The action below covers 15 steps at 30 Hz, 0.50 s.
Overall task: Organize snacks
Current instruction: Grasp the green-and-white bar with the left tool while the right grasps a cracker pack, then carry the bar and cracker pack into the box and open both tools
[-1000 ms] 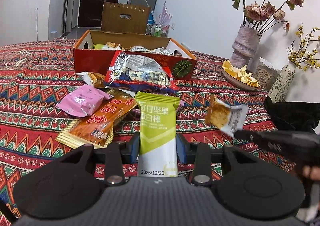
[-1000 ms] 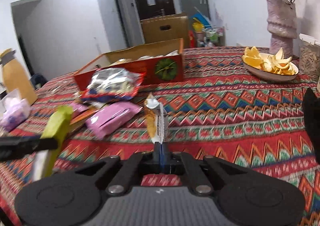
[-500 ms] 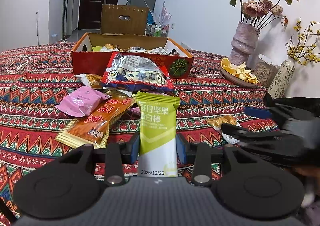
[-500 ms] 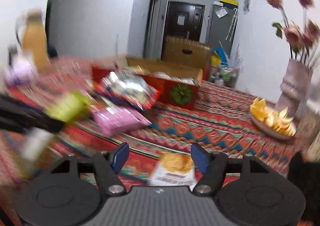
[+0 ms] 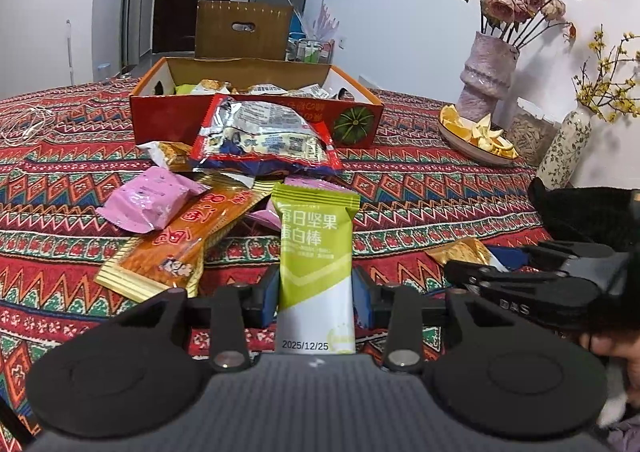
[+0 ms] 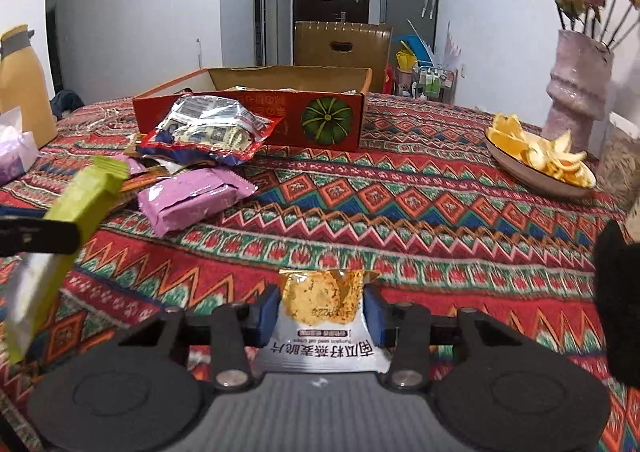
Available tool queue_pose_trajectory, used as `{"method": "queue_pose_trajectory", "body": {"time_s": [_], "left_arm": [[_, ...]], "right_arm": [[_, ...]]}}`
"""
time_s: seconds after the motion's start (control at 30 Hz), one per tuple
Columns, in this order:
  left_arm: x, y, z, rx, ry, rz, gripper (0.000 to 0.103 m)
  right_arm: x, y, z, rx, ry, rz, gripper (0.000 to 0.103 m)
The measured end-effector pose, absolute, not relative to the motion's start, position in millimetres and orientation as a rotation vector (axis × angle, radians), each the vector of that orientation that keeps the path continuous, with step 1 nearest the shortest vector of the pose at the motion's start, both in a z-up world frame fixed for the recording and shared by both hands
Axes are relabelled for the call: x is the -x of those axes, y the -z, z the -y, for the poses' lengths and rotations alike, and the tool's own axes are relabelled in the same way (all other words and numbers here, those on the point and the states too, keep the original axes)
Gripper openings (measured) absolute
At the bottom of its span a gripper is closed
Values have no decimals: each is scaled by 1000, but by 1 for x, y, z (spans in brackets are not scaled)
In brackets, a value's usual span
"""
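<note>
My left gripper is shut on a green and white protein bar, held upright above the table; it also shows in the right wrist view. My right gripper is open around a small orange and white cracker packet that lies on the tablecloth; the packet also shows in the left wrist view. A pile of snacks lies ahead: a silver and red bag, pink packets and an orange packet. Behind them stands an open red cardboard box with several snacks inside.
A plate of orange peel and a pink vase with dried roses stand at the right. A small patterned vase and a jar are near them. A yellow bottle stands at the far left. White cable lies at the back left.
My right gripper, which held the cracker packet upright in the air, came down, opened and now has the packet flat on the cloth between its fingers. The left gripper kept its bar.
</note>
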State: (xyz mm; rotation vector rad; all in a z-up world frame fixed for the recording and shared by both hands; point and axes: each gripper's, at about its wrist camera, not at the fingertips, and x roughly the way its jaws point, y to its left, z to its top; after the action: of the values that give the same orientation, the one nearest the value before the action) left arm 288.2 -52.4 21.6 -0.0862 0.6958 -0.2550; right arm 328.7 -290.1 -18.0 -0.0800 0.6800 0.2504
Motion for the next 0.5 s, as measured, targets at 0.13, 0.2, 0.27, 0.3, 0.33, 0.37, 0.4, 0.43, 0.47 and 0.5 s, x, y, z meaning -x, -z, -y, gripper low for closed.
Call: {"method": "queue_pose_trajectory", "body": {"time_s": [0.13, 0.2, 0.27, 0.3, 0.33, 0.37, 0.4, 0.43, 0.47, 0.5], "left_arm": [[-293, -28, 52, 86, 264, -682, 38], [-300, -40, 46, 94, 281, -655, 38], [-313, -56, 34, 118, 300, -625, 38], [-322, -64, 28, 123, 302, -611, 38], [-330, -72, 23, 121, 298, -592, 38], [-340, -79, 18, 115, 290, -569, 38], [-352, -88, 13, 107, 275, -540, 38], [-364, -94, 9, 97, 260, -523, 38], [-376, -99, 4, 85, 243, -507, 38], [-392, -106, -1, 72, 221, -487, 38]], "right_arm": [[-316, 6, 294, 71, -249, -655, 43], [-315, -6, 295, 68, -259, -626, 43], [-317, -22, 295, 65, -282, -581, 43], [-320, -31, 295, 62, -297, -556, 44], [-326, -38, 295, 57, -314, -534, 43], [-333, -46, 293, 54, -328, -518, 43], [-341, -51, 291, 52, -335, -505, 43], [-352, -57, 287, 54, -342, -489, 43], [-365, -62, 281, 56, -348, -472, 43], [-378, -67, 276, 54, -356, -458, 44]]}}
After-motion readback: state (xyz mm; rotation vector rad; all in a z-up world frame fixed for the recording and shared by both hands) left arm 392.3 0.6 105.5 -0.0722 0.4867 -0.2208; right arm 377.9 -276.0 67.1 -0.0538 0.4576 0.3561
